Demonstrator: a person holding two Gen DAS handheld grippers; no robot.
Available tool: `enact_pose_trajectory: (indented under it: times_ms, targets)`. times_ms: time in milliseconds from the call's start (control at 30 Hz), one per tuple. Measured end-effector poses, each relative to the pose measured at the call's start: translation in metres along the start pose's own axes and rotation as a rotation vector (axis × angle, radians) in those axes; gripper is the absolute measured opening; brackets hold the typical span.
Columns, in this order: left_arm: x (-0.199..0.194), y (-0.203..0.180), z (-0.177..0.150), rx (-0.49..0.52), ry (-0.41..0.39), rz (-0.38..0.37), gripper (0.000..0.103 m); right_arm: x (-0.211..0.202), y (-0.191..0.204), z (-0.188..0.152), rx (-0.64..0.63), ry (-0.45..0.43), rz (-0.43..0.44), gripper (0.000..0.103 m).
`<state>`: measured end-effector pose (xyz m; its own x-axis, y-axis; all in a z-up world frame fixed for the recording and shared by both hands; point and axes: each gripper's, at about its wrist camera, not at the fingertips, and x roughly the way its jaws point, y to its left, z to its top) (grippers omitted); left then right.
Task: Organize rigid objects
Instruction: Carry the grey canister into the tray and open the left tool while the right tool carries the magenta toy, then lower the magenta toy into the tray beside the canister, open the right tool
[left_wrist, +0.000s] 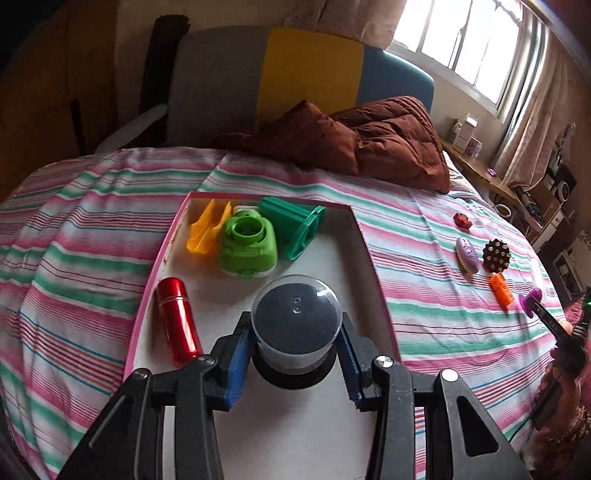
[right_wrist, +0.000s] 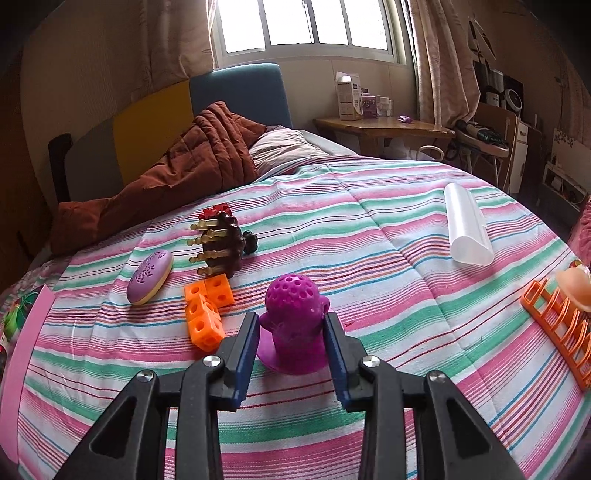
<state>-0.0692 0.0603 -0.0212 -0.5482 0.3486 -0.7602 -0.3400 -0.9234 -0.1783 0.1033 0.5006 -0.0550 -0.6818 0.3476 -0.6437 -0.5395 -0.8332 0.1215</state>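
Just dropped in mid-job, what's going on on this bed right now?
A person is sorting small rigid items off the striped bedspread into a pink-rimmed white tray. The left hand-held gripper is clamped on a clear-domed round container over the tray, which already has a red cylinder, two green plastic parts and a yellow one. The right hand-held gripper is closed around a purple perforated toy on the bedspread. An orange block piece, a lilac oval case and a brown pegged piece wait nearby.
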Motion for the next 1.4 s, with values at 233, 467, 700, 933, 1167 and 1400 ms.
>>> enact_pose_trajectory:
  times_ms: [233, 467, 700, 933, 1167, 1400]
  targets:
    - [0.014, 0.020, 0.002, -0.009, -0.011, 0.041, 0.044, -0.013, 0.029, 0.003, -0.039, 0.003, 0.055, 0.035]
    - [-0.008, 0.033, 0.000, -0.070, -0.131, 0.087, 0.091, -0.031, 0.081, 0.005, -0.050, 0.005, 0.189, 0.035]
    - [-0.030, 0.031, -0.025, -0.140, -0.133, 0.042, 0.093, -0.040, 0.155, 0.002, -0.113, 0.058, 0.358, 0.035]
    - [-0.031, 0.025, -0.040, -0.164, -0.068, 0.007, 0.093, -0.041, 0.231, -0.008, -0.175, 0.148, 0.516, 0.035]
    - [-0.036, 0.031, -0.049, -0.185, -0.064, 0.029, 0.093, -0.044, 0.299, -0.020, -0.243, 0.217, 0.615, 0.035]
    - [-0.041, 0.044, -0.056, -0.206, -0.053, 0.039, 0.093, -0.033, 0.343, -0.028, -0.316, 0.238, 0.604, 0.035]
